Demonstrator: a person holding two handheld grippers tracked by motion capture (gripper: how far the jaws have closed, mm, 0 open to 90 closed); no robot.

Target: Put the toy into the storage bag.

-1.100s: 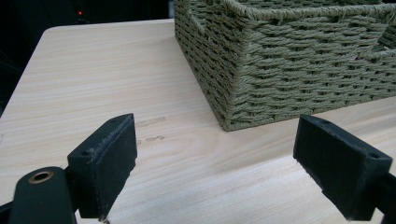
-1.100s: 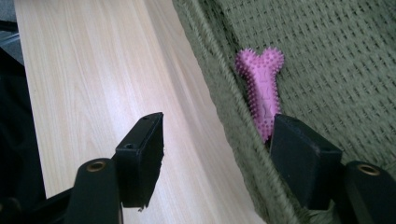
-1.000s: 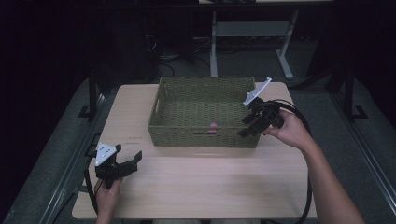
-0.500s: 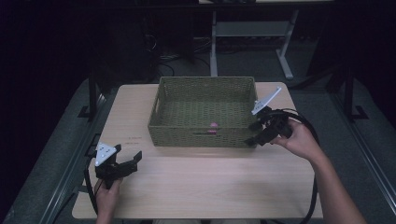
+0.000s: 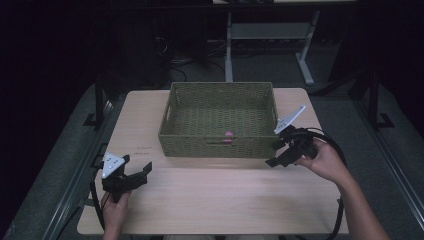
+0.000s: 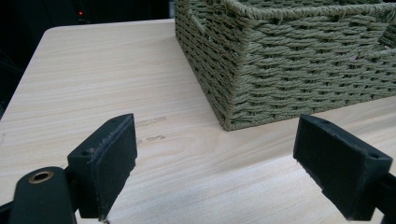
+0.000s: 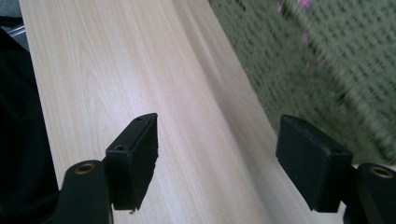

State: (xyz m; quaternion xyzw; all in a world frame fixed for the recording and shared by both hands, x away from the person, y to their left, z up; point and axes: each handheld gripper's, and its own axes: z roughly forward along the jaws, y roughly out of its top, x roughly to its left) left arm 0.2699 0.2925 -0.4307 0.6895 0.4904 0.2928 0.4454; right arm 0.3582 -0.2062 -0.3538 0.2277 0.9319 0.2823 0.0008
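Green woven basket (image 5: pixel 220 120) just left of empty, gaping right tongs (image 5: pixel 276 153); left tongs (image 5: pixel 136 172) likewise gaping, farther off.

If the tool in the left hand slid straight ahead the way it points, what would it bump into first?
Probably the woven basket. The left tool stands open over bare table, and the basket's near corner lies ahead, slightly toward its right jaw. Depth is hard to judge, so it might just graze that corner.

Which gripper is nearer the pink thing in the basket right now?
Right. The right gripper sits just off the basket's front right corner, near the pink thing. The left gripper rests by the table's front left, well clear of it.
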